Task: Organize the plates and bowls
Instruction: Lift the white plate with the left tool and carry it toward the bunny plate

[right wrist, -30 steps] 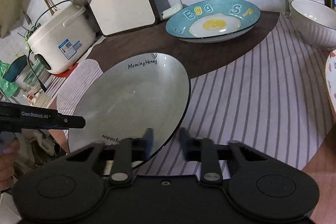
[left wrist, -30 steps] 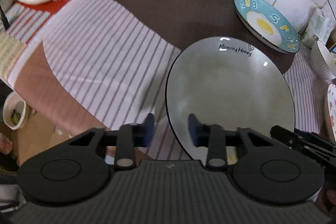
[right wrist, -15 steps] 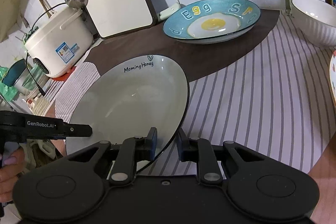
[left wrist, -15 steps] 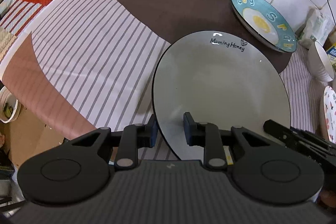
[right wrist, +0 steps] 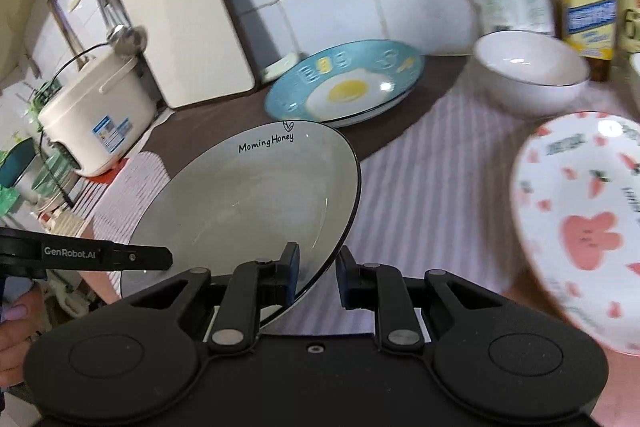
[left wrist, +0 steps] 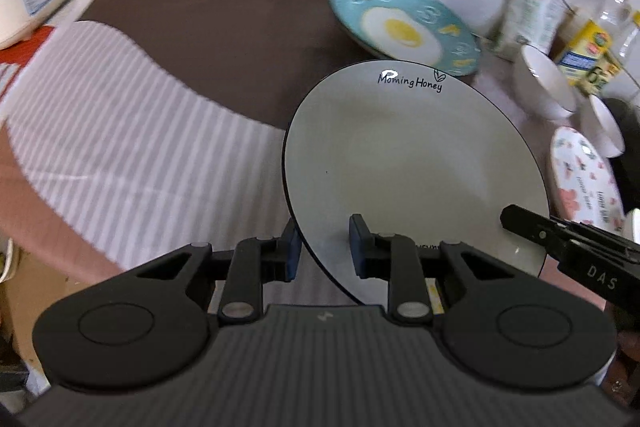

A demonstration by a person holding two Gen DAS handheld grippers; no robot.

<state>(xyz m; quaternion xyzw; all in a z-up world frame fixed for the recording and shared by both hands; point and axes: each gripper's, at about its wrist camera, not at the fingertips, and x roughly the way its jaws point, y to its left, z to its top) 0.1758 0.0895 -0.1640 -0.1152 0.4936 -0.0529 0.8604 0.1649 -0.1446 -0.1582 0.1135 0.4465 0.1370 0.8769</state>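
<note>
- The left gripper (left wrist: 322, 247) straddles the near left rim of the grey plate (left wrist: 408, 163), one finger under the edge and one over the plate's face; the jaws pinch that rim.
- The right gripper (right wrist: 316, 277) straddles the plate's near right rim (right wrist: 256, 203) the same way, jaws closed on it.
- The plate, lettered "Morning Honey", sits between both grippers above the striped cloth (left wrist: 132, 147).
- Behind it lies a blue egg plate (right wrist: 348, 87), with a white bowl (right wrist: 528, 75) to its right.
- A pink flower plate (right wrist: 588, 223) lies near the right edge.
</note>
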